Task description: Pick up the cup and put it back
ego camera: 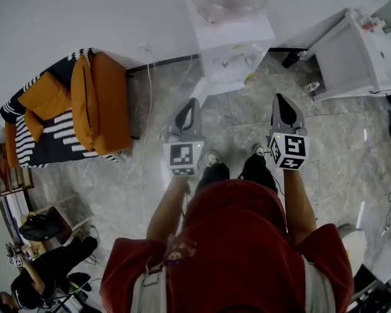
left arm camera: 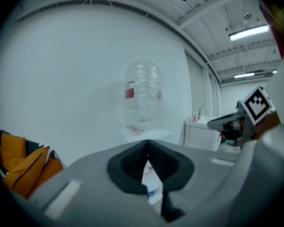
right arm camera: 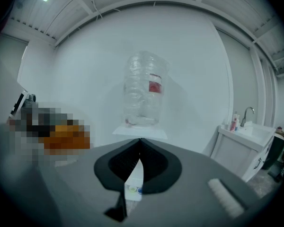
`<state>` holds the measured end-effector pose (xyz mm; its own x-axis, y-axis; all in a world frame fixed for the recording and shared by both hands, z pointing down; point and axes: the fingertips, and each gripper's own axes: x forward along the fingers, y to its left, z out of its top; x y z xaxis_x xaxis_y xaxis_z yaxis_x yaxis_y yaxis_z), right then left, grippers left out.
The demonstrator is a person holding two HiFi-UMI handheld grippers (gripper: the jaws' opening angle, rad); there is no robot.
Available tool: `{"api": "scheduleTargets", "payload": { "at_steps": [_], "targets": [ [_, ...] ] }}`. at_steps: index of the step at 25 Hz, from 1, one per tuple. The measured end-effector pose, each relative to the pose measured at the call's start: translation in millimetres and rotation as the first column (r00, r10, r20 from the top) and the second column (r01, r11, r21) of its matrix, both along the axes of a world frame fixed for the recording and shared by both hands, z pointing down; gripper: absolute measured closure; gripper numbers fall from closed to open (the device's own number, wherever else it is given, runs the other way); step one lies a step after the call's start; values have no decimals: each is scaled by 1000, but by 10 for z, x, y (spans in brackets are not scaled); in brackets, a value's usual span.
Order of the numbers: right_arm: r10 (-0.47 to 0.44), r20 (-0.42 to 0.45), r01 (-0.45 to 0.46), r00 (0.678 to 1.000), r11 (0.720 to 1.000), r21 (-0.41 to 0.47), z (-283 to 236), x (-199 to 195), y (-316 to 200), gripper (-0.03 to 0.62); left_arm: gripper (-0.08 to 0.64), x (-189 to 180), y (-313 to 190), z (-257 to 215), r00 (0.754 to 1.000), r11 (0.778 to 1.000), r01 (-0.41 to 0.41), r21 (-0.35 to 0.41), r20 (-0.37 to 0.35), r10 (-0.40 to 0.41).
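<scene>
Left hand-held gripper [ego camera: 190,109] and right hand-held gripper [ego camera: 283,106]: grey bodies, black inner pads. Marker cubes [ego camera: 184,158] are white with black square patterns. Shirt [ego camera: 234,240] red. Floor [ego camera: 352,142] grey, marbled with paler veins. Armchair [ego camera: 101,103] orange, and the throw [ego camera: 52,135] on it is black with white stripes. Wall [ego camera: 85,12] white, water dispenser [ego camera: 234,44] white, cabinet [ego camera: 352,64] white. Bottle [right arm camera: 143,93] clear, with a red label [right arm camera: 155,86].

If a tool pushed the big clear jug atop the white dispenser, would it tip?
Probably light: the jug looks see-through with no clear water line, though emptiness is unsure. It stands tall on the narrow white dispenser, so a high push might tip it. Its ribbed plastic wall likely flexes rather than cracks.
</scene>
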<state>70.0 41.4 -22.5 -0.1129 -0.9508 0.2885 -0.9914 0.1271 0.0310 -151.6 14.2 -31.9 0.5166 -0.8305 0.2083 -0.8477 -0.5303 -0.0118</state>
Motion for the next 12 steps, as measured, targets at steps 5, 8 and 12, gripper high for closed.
{"api": "scheduleTargets", "payload": {
  "at_steps": [5,8,12],
  "targets": [
    [-45,11,45,999,999,17,18,202,-212,592,560,154,-116,-2,999,999,48,10,-7,-48],
    [-80,20,79,997,996,30,16,466,-342,592,560,369,-179,-2,996,996,86,8,-8,-86],
    [-128,40,127,991,991,30,11,837,-601,592,560,686,-325,-50,990,990,142,4,-12,-142]
  ]
}}
